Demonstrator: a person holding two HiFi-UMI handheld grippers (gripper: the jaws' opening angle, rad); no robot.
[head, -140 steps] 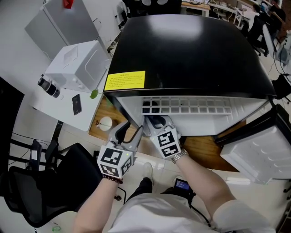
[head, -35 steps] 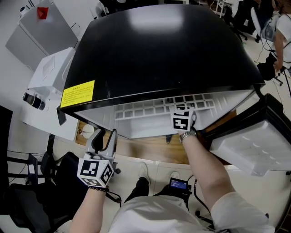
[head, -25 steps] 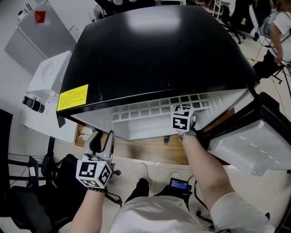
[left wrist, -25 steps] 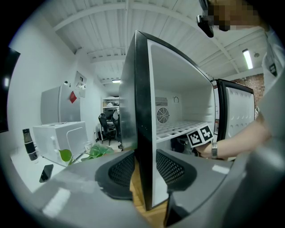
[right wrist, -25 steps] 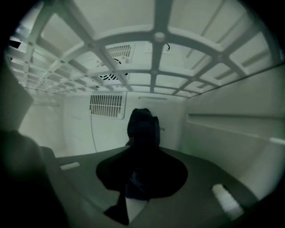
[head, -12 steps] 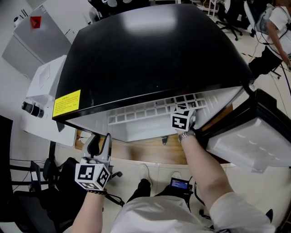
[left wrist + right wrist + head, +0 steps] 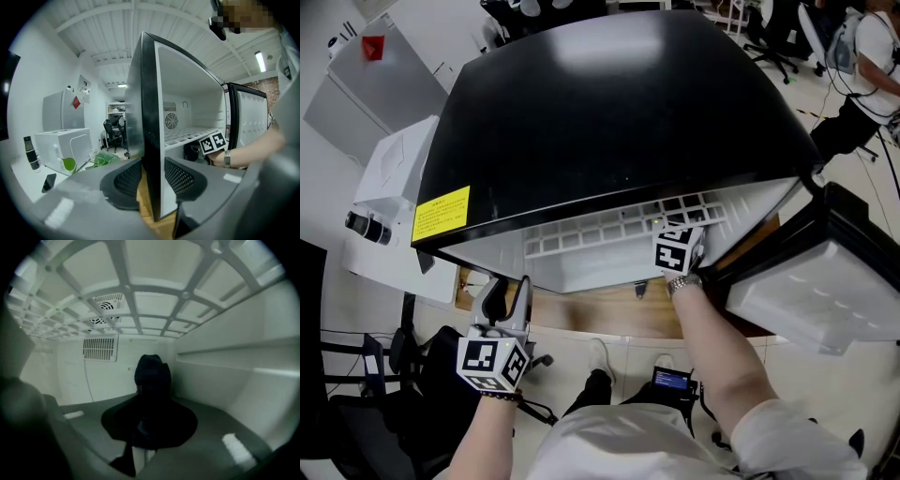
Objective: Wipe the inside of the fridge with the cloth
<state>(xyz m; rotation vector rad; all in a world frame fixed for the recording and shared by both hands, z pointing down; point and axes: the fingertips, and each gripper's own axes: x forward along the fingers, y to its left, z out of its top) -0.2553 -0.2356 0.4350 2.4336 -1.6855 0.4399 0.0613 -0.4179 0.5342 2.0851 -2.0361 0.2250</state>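
Dark cloth (image 7: 152, 373) is pinched in the right hand-held gripper (image 7: 151, 420), inside the white fridge (image 7: 211, 394) under its grid shelf (image 7: 126, 287). Left hand-held gripper (image 7: 507, 292) hangs outside, jaws apart, gripping nothing.

White appliance (image 7: 63, 144), green leaf (image 7: 69, 163)

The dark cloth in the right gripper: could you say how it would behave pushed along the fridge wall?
The cloth, pinched in the right gripper, bunches into a soft lump, so it is probably floppy and light. Pushed along the smooth fridge wall, it would likely fold and drag rather than stay flat.
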